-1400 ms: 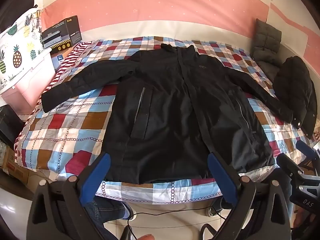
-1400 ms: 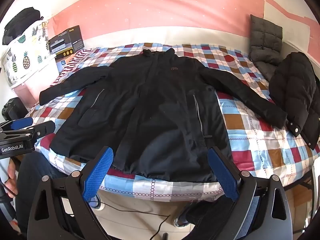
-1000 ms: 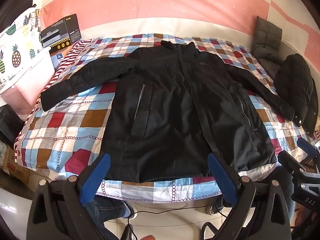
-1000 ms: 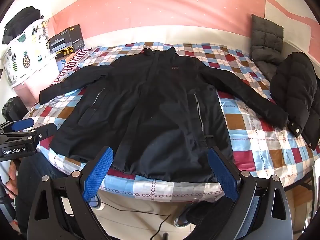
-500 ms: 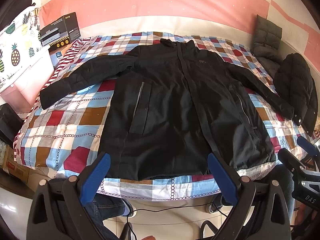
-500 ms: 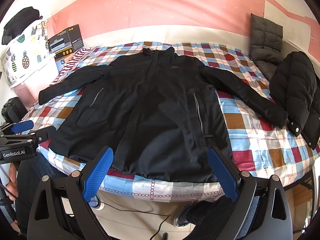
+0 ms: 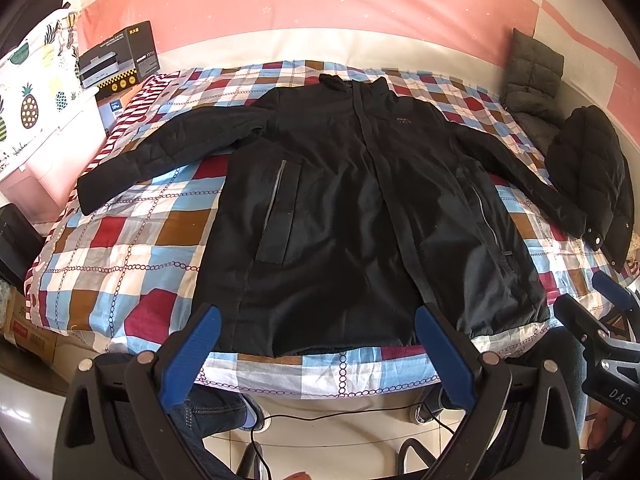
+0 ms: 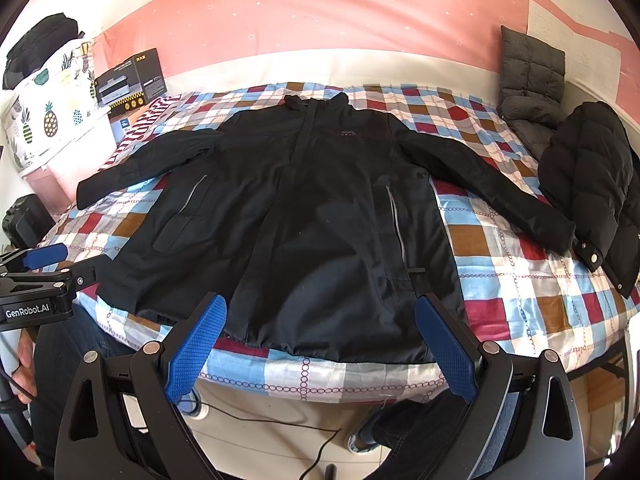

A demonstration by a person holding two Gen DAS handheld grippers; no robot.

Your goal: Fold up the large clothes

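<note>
A large black jacket (image 7: pixel 340 208) lies flat and face up on a checked bedspread (image 7: pixel 132 240), zipped, with both sleeves spread out to the sides. It also shows in the right wrist view (image 8: pixel 304 216). My left gripper (image 7: pixel 316 320) is open and empty, just in front of the jacket's hem at the bed's near edge. My right gripper (image 8: pixel 320 312) is open and empty, also in front of the hem. The left gripper shows at the left edge of the right wrist view (image 8: pixel 52 268).
A black puffer coat (image 8: pixel 592 184) lies at the bed's right edge beside a grey quilted cushion (image 8: pixel 528 80). A dark printed box (image 7: pixel 120 60) and a pineapple-print cover (image 7: pixel 36 92) stand at the left. A cable (image 7: pixel 340 420) runs over the floor below.
Both views have shifted slightly; the left gripper has risen a little over the hem. The jacket has not moved and both grippers stay open.
</note>
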